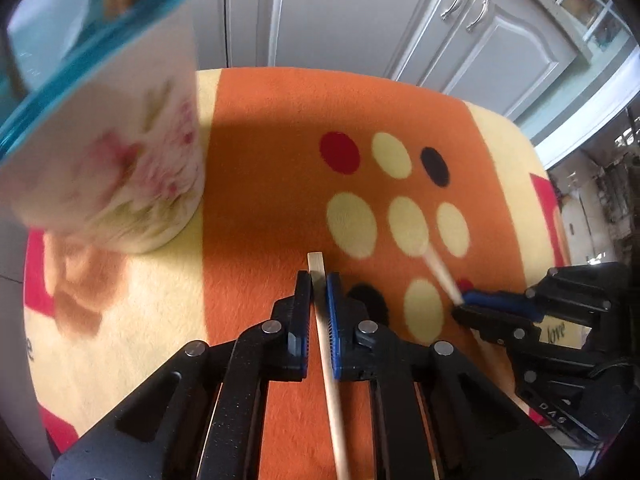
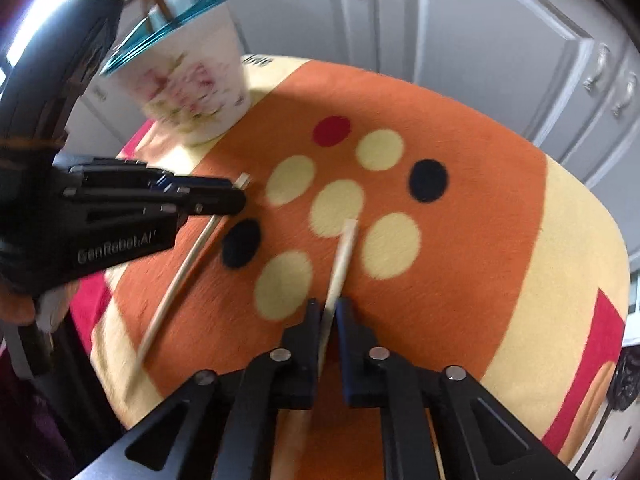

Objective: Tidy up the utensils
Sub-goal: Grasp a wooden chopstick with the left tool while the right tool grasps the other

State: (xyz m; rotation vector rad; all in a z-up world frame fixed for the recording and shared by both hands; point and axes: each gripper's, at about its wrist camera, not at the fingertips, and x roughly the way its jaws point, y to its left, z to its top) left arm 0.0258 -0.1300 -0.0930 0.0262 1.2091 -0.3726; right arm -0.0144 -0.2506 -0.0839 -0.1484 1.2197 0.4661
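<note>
My left tongs (image 1: 319, 286) clamp one pale wooden chopstick (image 1: 325, 344) near its square end; my right tongs (image 2: 329, 312) clamp a second pale wooden chopstick (image 2: 342, 258). Both sticks lie on the orange spotted cloth (image 2: 480, 200), near the floral white holder with teal rim (image 1: 120, 152), probably their destination.

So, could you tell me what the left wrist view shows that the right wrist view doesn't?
Only the left wrist view shows the left gripper head-on, shut on its chopstick, and a window at far right. Only the right wrist view shows that chopstick's whole length on the cloth. Both show the floral utensil holder, the spotted tablecloth, the cabinets and the right gripper shut on the second chopstick.
</note>
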